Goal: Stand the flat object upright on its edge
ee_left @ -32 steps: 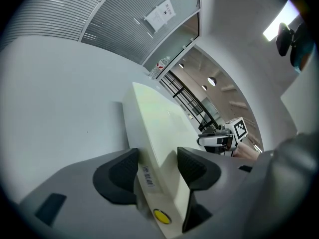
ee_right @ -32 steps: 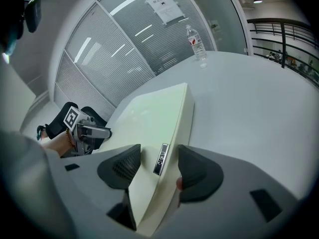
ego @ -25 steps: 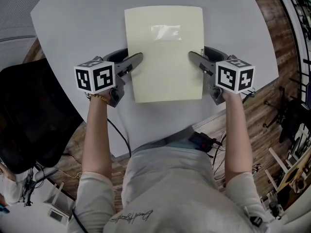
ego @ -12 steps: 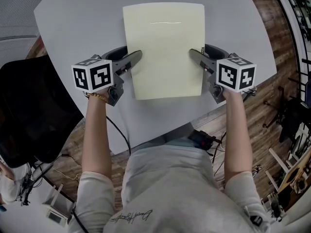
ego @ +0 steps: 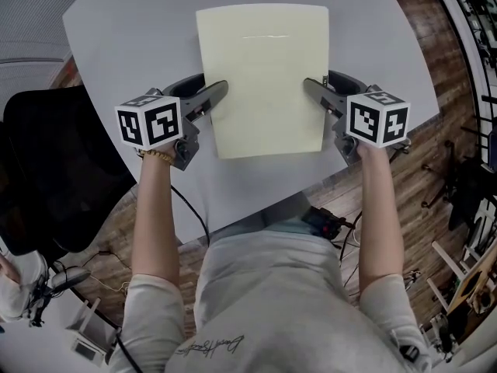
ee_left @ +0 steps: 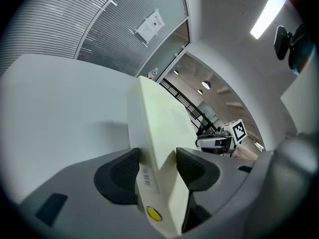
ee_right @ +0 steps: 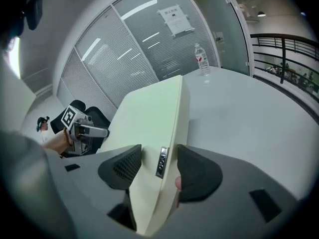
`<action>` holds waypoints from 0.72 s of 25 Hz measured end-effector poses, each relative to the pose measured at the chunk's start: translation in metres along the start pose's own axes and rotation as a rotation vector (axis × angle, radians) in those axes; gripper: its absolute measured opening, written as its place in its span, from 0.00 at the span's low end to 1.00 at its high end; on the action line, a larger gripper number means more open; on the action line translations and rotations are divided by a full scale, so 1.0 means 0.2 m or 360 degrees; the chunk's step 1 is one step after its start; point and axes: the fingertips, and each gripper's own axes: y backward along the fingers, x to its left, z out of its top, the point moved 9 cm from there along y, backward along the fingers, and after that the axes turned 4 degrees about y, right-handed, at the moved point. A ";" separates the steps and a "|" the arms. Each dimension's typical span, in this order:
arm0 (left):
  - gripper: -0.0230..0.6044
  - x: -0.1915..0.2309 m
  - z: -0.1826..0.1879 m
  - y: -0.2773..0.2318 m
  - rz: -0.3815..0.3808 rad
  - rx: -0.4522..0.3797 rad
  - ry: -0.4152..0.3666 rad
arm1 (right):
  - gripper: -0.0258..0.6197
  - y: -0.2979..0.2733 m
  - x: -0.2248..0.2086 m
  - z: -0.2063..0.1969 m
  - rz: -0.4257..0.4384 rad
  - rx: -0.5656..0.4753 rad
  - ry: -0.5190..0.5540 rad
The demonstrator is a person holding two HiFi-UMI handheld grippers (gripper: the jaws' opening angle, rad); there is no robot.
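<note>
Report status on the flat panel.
Both shut on cream panel: left gripper, right gripper, opposite sides. Panel tilted, not yet upright. Only a water bottle far off, clear.

The pale cream flat rectangular board [ego: 262, 80] looks smooth, with a faint sheen. The light grey surface [ego: 132, 29] is matt and smooth. The left gripper [ee_left: 157, 157] has matt black pads [ee_left: 119, 173], finely cross-hatched. The brown plank floor [ego: 419, 179] looks wooden.

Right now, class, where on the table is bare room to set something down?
Bare table left of the left gripper, right of the right gripper, and beyond the board, up to the bottle. Crowded mid-table, where both grip it.
</note>
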 end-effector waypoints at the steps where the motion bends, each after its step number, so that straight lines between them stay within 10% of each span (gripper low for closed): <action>1: 0.43 -0.01 0.01 0.01 0.0002 -0.0007 -0.0011 | 0.41 0.01 0.01 0.00 0.0000 -0.0005 0.0004; 18: 0.42 -0.15 0.14 0.16 0.0007 -0.0255 -0.0251 | 0.41 0.12 0.10 0.14 -0.0037 -0.0184 0.0203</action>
